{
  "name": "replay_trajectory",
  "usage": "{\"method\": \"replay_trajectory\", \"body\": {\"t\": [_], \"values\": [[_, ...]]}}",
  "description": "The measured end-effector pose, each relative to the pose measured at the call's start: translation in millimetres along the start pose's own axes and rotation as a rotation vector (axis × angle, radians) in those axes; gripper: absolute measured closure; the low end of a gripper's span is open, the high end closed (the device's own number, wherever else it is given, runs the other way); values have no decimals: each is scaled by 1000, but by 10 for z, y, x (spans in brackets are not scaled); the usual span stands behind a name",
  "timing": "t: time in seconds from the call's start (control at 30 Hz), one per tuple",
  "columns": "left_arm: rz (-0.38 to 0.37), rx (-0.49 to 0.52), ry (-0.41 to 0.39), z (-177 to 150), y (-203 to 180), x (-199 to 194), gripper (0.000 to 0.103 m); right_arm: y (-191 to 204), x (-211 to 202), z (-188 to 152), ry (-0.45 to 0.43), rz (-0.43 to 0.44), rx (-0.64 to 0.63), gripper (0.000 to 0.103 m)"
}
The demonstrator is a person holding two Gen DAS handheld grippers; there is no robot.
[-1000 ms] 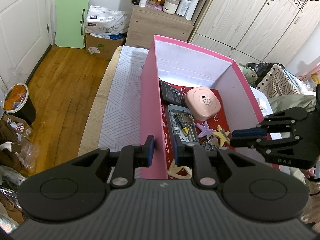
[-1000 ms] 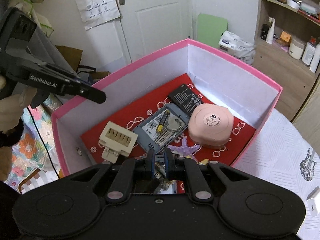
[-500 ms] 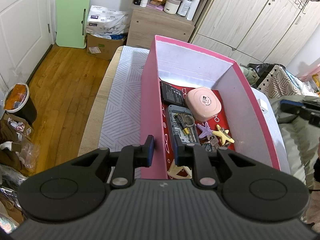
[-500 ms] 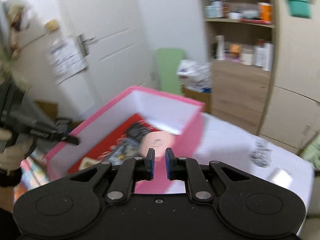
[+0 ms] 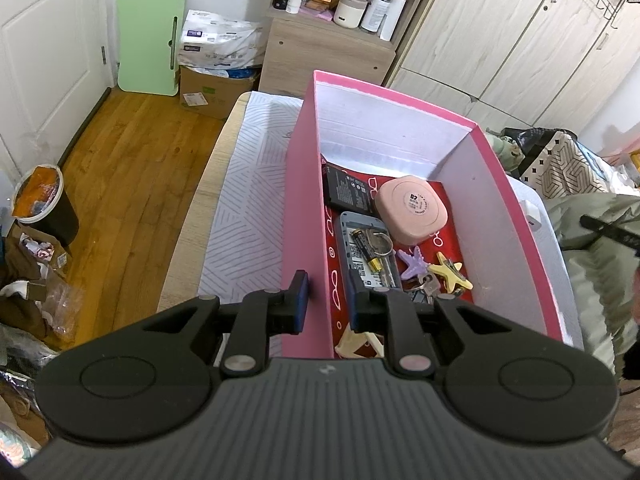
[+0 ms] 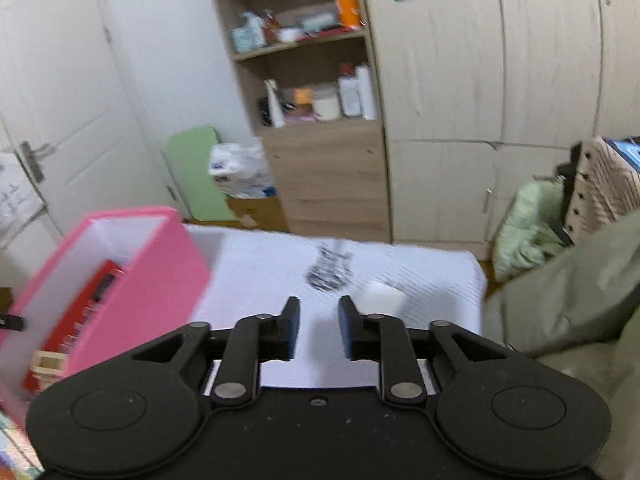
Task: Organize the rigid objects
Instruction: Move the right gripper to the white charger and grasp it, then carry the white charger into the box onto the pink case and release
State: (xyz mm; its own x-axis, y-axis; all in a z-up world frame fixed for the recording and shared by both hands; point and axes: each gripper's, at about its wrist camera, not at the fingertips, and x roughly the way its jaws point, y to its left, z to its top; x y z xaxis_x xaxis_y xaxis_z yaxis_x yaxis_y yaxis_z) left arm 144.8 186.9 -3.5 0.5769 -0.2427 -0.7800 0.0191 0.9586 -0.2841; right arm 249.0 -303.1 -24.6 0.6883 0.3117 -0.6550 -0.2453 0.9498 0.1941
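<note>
My left gripper (image 5: 325,300) is shut on the near left wall of the pink box (image 5: 304,184), one finger outside and one inside. The box holds a pink round case (image 5: 412,209), a black battery pack (image 5: 347,192), a grey phone (image 5: 366,252) with a battery and key ring on it, a purple star clip (image 5: 416,262), a yellow star clip (image 5: 448,276) and keys. My right gripper (image 6: 318,330) is open and empty over the white tablecloth (image 6: 260,276). A small white object (image 6: 380,298) lies just beyond its right finger. The pink box (image 6: 132,276) is to its left.
The table has a white patterned cloth (image 5: 244,208). A wooden shelf unit (image 6: 316,120) and wardrobe doors (image 6: 500,80) stand behind it. A green board (image 5: 150,40), cartons and a bin (image 5: 44,200) are on the wooden floor. An olive-green sleeve (image 6: 580,280) is at the right.
My right gripper has left the box, swung right over the tablecloth and opened. My left gripper has kept its hold on the box wall.
</note>
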Motion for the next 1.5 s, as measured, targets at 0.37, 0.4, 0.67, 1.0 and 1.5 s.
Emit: {"method": "replay_trajectory", "body": {"t": [0.37, 0.4, 0.67, 1.0, 1.5], "values": [[15, 4, 11, 31, -27, -12, 86, -201, 917, -202, 87, -148, 17, 48], [14, 5, 11, 31, -27, -12, 86, -224, 939, -204, 87, -152, 34, 47], [13, 3, 11, 30, -29, -11, 86, -193, 1134, -170, 41, -143, 75, 35], [8, 1, 9, 27, -31, -7, 86, -161, 1051, -223, -7, -176, 99, 52], [-24, 5, -6, -17, 50, 3, 85, 653, 381, -9, -127, 42, -16, 76]]}}
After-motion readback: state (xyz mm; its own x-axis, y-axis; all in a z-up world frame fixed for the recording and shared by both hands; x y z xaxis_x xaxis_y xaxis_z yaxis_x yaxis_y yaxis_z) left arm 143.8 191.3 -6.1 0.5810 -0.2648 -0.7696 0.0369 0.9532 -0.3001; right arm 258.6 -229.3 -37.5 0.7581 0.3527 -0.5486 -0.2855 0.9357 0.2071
